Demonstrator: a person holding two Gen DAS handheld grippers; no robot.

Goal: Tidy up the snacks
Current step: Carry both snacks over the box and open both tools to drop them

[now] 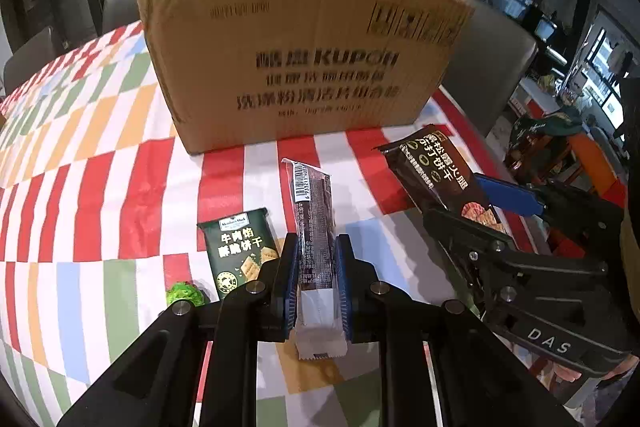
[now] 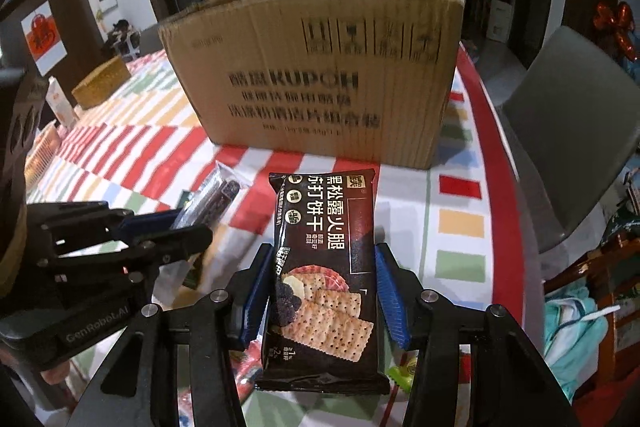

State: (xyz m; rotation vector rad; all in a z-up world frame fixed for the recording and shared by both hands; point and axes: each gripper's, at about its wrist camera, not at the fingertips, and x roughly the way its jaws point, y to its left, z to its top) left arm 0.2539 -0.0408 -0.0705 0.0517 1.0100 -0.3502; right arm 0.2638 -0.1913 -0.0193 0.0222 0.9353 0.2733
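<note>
two tools are loaded at once. the left tool (image 1: 316, 267) pinches a long, narrow dark snack pack with a barcode and a white crimped end (image 1: 314, 227), turned on edge between the blue pads (image 1: 290, 275), its long axis running straight forward along the fingers toward the brown corrugated cardboard box (image 1: 304, 67). the right tool (image 2: 320, 291) holds a flat dark-brown soda cracker packet printed with crackers (image 2: 326, 267) face up; its blue pads sit against the packet's two long edges, and here too the long axis points ahead at the box (image 2: 320, 75).

both packs are lifted off the red, orange, blue and green checked tablecloth on the table (image 1: 120, 187). the box stands directly beyond both tools, its printed side wall facing them and its open top above the level of the packs, so the coming move likely turns on height: each pack has to rise over the near rim before it can go in nose first. judging from the two views, neither tool is clearly nearer the box; the right one sits just beside the left, slightly to its outer side.

a small green cracker packet with white lettering (image 1: 240, 251) lies flat on the cloth near the left tool, and a little green crinkled sweet wrapper (image 1: 184, 293) beside it, both apparently left to collect.
</note>
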